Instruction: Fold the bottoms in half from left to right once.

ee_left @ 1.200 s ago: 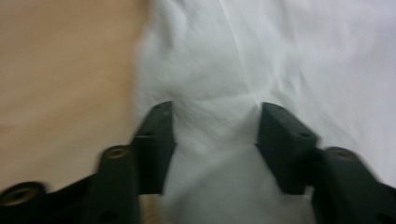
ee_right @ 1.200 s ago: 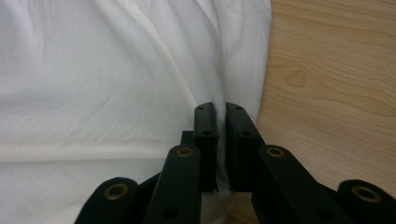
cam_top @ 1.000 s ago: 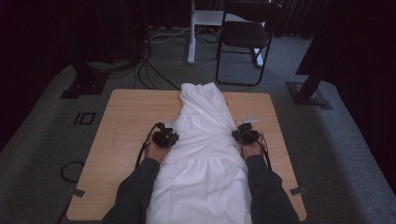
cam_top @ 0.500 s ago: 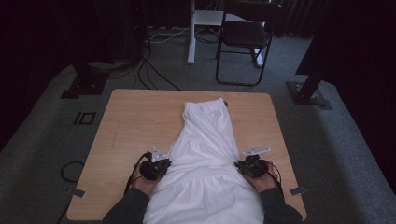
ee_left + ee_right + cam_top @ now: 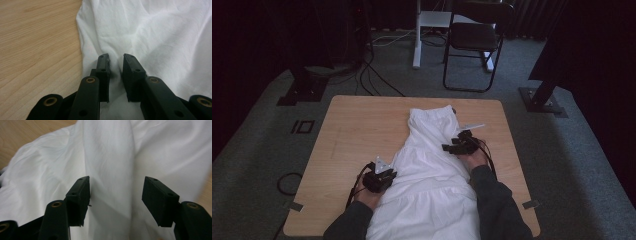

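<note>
A white garment [image 5: 427,170] lies lengthwise down the middle of the wooden surface [image 5: 357,130], its narrow end toward the far edge and its wide end spilling over the near edge by the person. No brand, label or writing can be read on it or on the tools.

The left tool [image 5: 381,178] sits at the garment's left edge near the front of the surface. In the left gripper view [image 5: 116,68] its jaws have just been opening and stand a narrow gap apart over the cloth, pinching nothing. The right tool [image 5: 457,146] is farther up, at the garment's right edge. In the right gripper view [image 5: 116,195] its jaws have just been opening and stand wide above a raised fold, clear of it.

Bare wood lies open to the left of the garment, with a narrower strip on the right. A black chair [image 5: 474,37] stands on the floor well beyond the far edge.
</note>
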A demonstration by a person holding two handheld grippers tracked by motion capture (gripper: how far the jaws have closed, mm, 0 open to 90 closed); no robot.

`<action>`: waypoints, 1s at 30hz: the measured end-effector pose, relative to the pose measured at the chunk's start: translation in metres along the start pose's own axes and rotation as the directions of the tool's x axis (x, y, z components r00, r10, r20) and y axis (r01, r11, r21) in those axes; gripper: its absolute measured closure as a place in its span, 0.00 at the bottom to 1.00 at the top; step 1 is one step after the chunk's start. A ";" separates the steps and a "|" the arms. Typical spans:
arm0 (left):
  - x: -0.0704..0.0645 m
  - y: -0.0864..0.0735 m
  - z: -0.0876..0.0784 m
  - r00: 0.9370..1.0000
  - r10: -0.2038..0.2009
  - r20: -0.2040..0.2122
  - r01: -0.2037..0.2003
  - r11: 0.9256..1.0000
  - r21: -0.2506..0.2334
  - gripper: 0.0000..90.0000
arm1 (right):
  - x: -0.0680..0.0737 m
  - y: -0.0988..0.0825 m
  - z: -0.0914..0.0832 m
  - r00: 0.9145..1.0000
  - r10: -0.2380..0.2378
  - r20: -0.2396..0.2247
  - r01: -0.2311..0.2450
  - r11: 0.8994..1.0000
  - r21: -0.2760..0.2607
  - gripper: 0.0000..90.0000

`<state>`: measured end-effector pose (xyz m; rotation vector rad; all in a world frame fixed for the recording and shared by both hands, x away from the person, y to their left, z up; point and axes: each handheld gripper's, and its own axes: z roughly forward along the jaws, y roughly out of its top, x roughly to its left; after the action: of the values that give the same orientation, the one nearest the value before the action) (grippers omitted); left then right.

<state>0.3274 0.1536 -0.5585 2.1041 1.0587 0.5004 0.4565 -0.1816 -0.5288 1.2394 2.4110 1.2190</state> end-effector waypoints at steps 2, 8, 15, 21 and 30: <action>0.000 0.000 0.000 1.000 0.000 0.000 0.000 1.000 -0.001 0.85 | -0.004 0.003 0.012 0.999 0.004 -0.040 -0.003 0.999 0.049 0.76; -0.005 -0.003 -0.002 1.000 0.007 0.008 -0.007 1.000 -0.003 0.85 | -0.004 0.014 -0.034 0.966 -0.040 0.257 0.067 0.993 -0.095 0.96; -0.012 -0.003 -0.008 1.000 0.010 0.027 -0.011 0.999 0.033 0.83 | -0.021 -0.017 -0.015 0.966 0.032 0.255 -0.018 0.998 -0.056 0.94; 0.005 0.030 -0.027 1.000 0.000 0.027 0.001 0.999 -0.039 0.60 | -0.024 -0.027 -0.008 0.974 0.049 0.222 -0.041 0.998 -0.037 0.86; 0.028 0.095 0.010 1.000 0.020 0.021 -0.019 0.999 -0.037 0.57 | -0.021 0.023 -0.008 0.988 0.037 0.148 -0.015 0.990 -0.142 0.54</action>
<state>0.3999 0.1336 -0.4937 2.0843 1.0106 0.5019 0.4806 -0.1943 -0.5110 1.2754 2.1698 1.2321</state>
